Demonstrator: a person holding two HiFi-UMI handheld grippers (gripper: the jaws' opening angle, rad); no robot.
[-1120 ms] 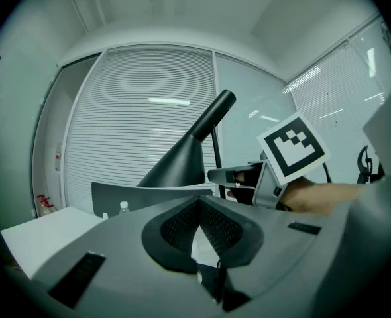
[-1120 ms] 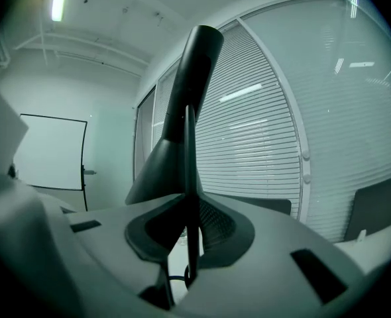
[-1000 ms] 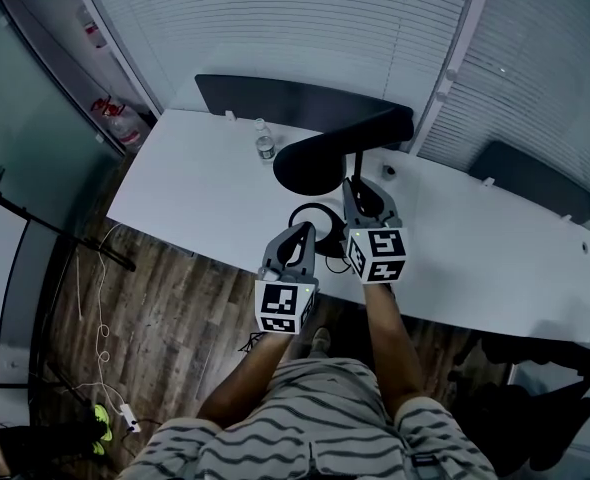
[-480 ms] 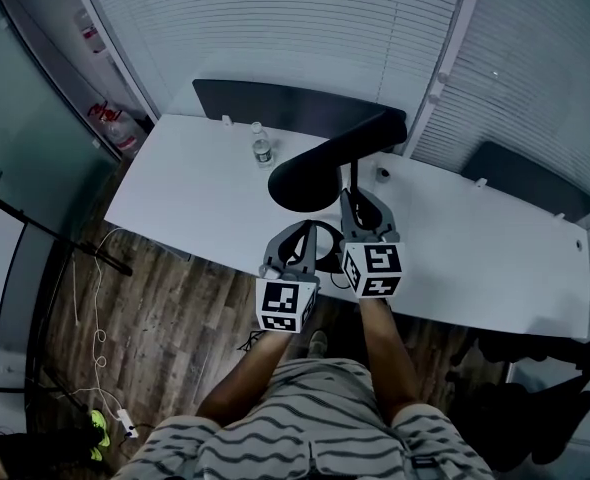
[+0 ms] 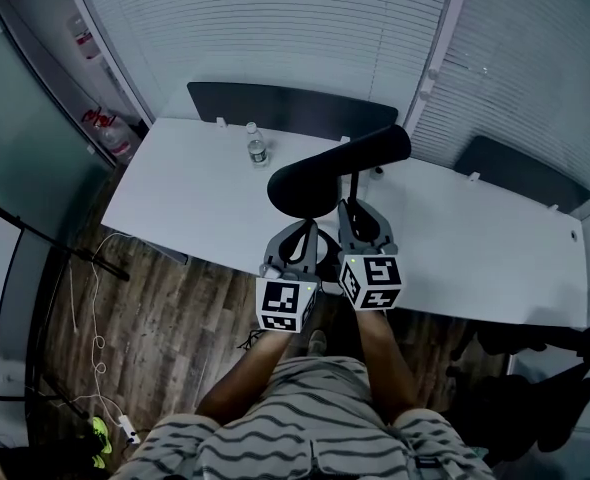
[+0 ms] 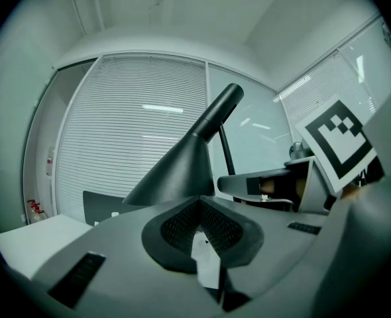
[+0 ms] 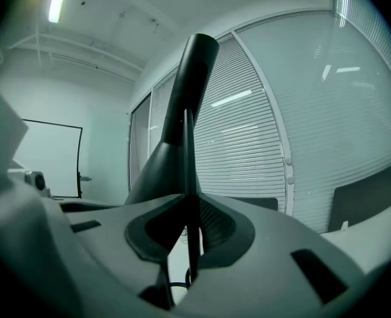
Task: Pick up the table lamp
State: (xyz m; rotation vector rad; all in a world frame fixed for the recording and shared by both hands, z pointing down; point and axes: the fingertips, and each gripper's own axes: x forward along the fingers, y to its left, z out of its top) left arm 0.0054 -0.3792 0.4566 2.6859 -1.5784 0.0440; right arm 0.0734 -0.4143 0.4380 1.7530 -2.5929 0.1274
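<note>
The table lamp has a black cone shade on a tube arm and a thin black stem. It stands over the near edge of the white table. My right gripper is shut on the stem, which runs straight up between its pads in front of the shade. My left gripper sits just left of it, below the shade. Its pads meet at the tip with nothing showing between them. The lamp's base is hidden under the grippers.
A small water bottle stands near the table's far edge. Two dark chair backs rise behind the table against windows with shut blinds. Wood floor with loose cables lies to the left.
Both grippers and the lamp have drawn back toward the person and the table's near edge, the right one farther. Neither gripper's jaws have changed.
</note>
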